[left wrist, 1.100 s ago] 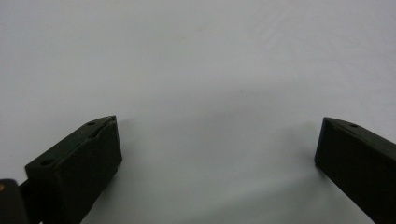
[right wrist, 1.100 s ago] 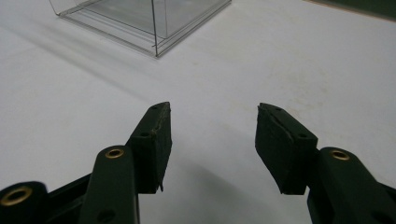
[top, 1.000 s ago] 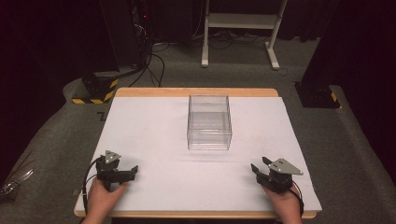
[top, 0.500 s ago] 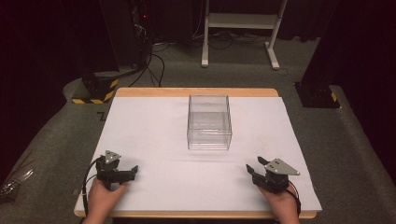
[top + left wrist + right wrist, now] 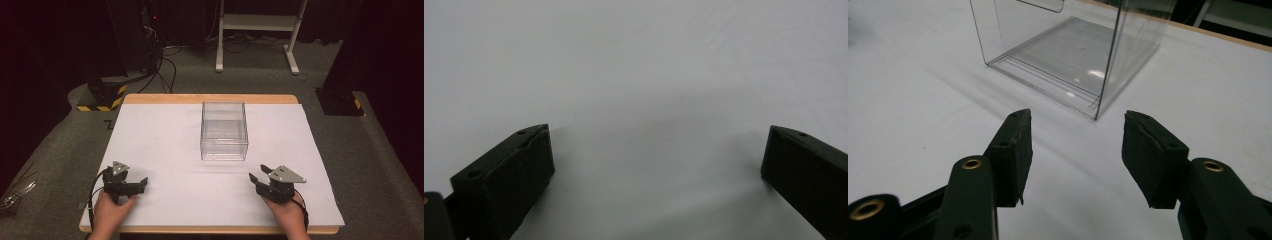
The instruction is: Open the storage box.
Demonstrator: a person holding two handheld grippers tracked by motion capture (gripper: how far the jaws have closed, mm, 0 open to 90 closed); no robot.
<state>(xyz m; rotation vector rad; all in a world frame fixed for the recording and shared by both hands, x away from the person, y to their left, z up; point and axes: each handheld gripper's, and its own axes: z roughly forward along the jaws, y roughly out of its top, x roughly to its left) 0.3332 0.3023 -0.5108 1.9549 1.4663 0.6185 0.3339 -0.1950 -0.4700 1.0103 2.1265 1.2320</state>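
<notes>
Near edge, 7 o'clock: left tongs [image 5: 142, 183], jaws spread wide, empty, over bare white surface [image 5: 165, 150]. At 5 o'clock: right tongs [image 5: 256, 173], jaws moderately apart, empty, aimed toward 11 o'clock at the clear plastic box [image 5: 224, 131]. Box stands empty at centre, toward 12 o'clock. Likely a start pose; next move probably a reach to the box

The right gripper [image 5: 1074, 150], fingers [image 5: 1013, 150] spread, faces a clear box [image 5: 1068, 50] on the white table [image 5: 908, 100].
</notes>
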